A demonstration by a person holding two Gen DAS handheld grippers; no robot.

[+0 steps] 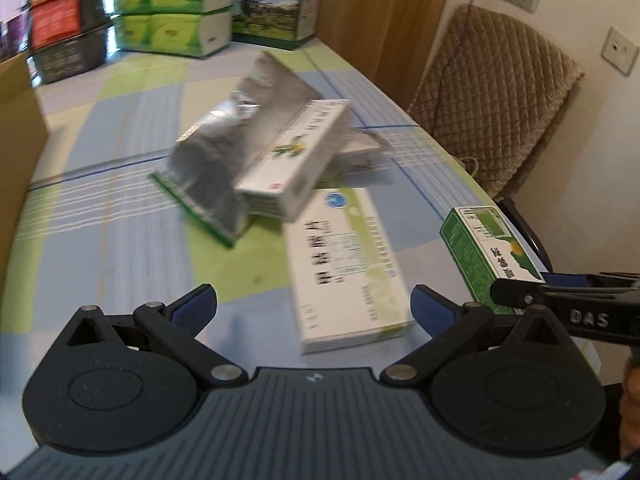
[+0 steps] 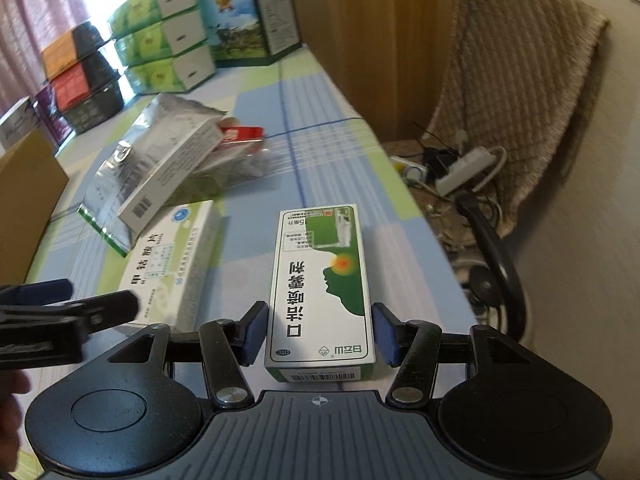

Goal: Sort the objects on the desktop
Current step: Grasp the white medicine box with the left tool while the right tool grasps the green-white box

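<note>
We hold the green box point(image 2: 320, 292) between our right tongs point(image 2: 320, 330), seemingly clamped, lifting it for sorting, while our left tongs point(image 1: 314, 308) gape over the white box point(image 1: 344, 264) on the bench point(image 1: 120, 220).

Checked tablecloth point(image 1: 120, 216) carries white box point(image 1: 348, 272), foil pouch point(image 1: 224, 152).

Crinkled shiny foil pouch point(image 1: 224, 136); woven cloth tablecloth point(image 1: 120, 220).

- Green-and-white box point(image 2: 320, 288) with black lettering, orange-red spot.
- White, pale-green box point(image 1: 348, 268).
- Silver foil pouch point(image 1: 224, 148), green edge.
- Checked tablecloth point(image 1: 120, 216): blue, lime (white stripes).
- Blue finger pads point(image 2: 256, 332) on black gripper.
</note>
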